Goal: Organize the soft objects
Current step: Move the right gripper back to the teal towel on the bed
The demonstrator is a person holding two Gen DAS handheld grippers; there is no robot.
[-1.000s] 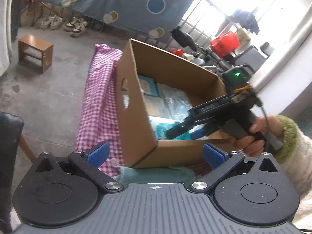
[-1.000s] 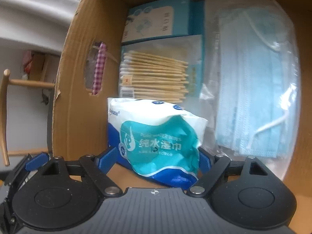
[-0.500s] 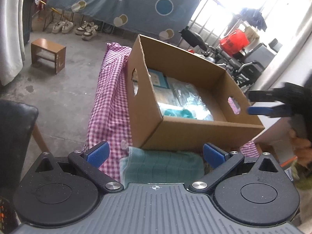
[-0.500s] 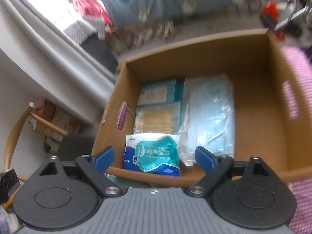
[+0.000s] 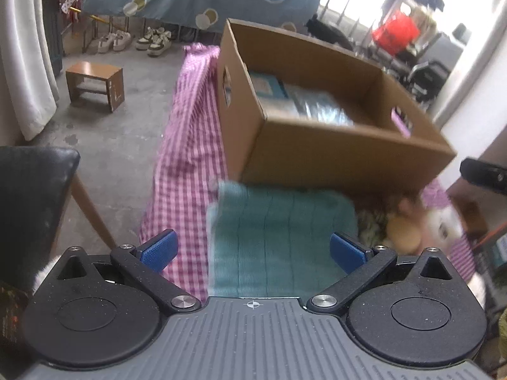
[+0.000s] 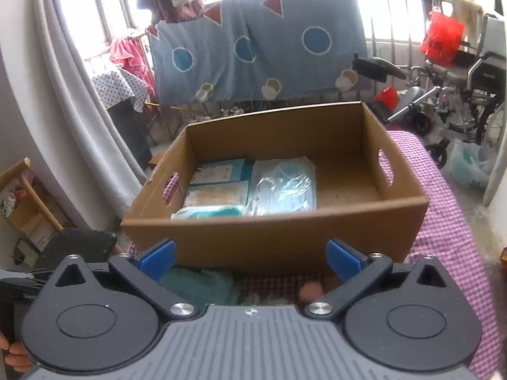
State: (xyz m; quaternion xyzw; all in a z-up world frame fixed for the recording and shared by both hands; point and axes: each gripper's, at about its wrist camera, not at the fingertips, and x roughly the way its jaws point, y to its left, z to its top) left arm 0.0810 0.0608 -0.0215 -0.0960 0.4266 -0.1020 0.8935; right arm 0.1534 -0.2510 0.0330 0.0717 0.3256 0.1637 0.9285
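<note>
I have my right gripper pulled back from the open brown cardboard box, its blue fingers spread wide with nothing between them. A second ago they straddled the white-and-teal wet-wipe pack down inside the box and have just been opening; now that pack lies released against the near wall, beside the bag of blue face masks, and the view has lifted from the box floor to the whole room. I judge that drop finished.

My left gripper is open as well, fingers apart and holding nothing, hanging over the folded teal ribbed towel that lies on the pink checked cloth over the desk, just in front of the box. I keep the fingers wide so they can take the towel's full width. Compared with a second ago, far more towel shows between them and the box sits further off. A plush toy, blurred, lies right of the towel.
</note>
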